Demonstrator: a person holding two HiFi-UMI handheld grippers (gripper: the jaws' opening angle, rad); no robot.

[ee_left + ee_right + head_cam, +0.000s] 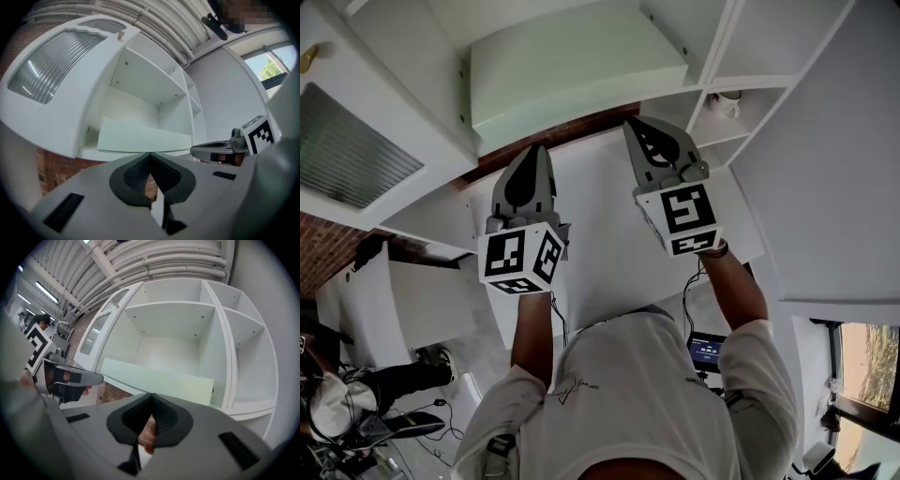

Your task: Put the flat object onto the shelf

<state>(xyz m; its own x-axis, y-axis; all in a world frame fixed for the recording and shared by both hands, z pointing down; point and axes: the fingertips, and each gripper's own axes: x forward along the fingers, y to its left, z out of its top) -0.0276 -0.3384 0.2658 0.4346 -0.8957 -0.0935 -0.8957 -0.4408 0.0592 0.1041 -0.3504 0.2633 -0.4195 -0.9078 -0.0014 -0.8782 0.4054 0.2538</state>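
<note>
The flat object is a pale green board (581,70). It lies in the open white cabinet's wide compartment (487,37), slightly tilted, its front edge at the shelf's front. It also shows as the board (140,138) in the left gripper view and the board (159,380) in the right gripper view. My left gripper (534,152) is below and short of the board, jaws shut with nothing in them (150,153). My right gripper (635,124) is beside it, nearer the board's right end, also shut and empty (152,394). Neither touches the board.
The cabinet door (347,150) with a ribbed glass pane stands open at the left. Narrow side shelves at the right hold a white cup (727,103). A brick strip (553,139) runs under the cabinet, above a white counter (600,234). Another person (337,403) sits at the lower left.
</note>
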